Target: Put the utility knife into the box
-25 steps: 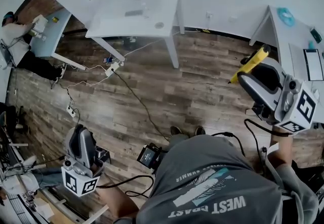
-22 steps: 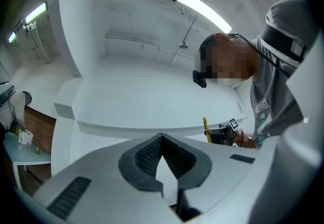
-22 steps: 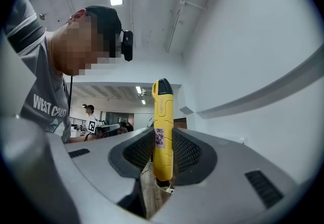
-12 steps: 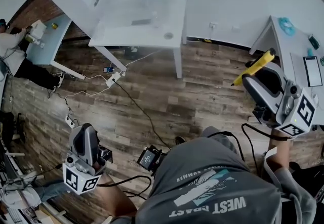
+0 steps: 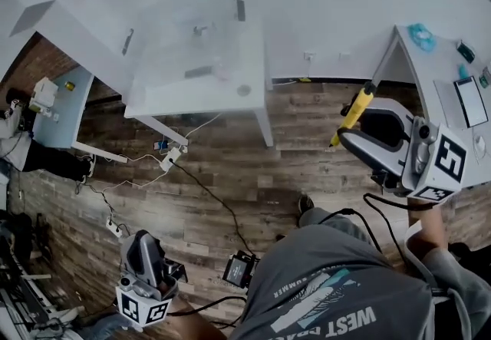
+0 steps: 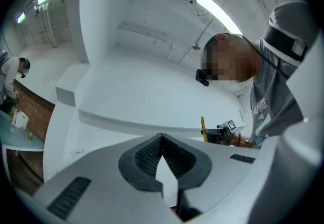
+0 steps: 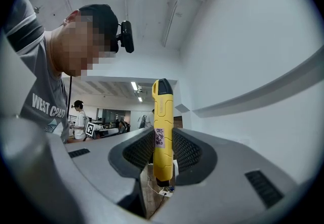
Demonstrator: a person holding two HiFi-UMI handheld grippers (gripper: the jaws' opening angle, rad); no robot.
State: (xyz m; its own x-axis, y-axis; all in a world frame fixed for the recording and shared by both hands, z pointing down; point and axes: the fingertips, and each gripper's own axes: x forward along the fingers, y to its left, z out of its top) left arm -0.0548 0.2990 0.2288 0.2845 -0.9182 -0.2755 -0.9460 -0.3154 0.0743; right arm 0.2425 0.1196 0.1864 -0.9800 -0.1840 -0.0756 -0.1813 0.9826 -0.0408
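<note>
My right gripper is shut on a yellow utility knife at the right of the head view. The knife sticks out past the fingertips, over the wooden floor. In the right gripper view the knife stands upright between the ribbed pads of that gripper. A see-through box rests on the white table ahead, well away from both grippers. My left gripper hangs low at the bottom left. In its own view the left gripper is shut with nothing in it.
Cables and a power strip lie on the wooden floor in front of the table. A second white desk with a tablet stands at the right. A pale blue table is at the far left.
The white table with the box has shifted in the view as the person moves. The left gripper has sunk toward the bottom edge. The right gripper still holds the knife and has shifted left.
</note>
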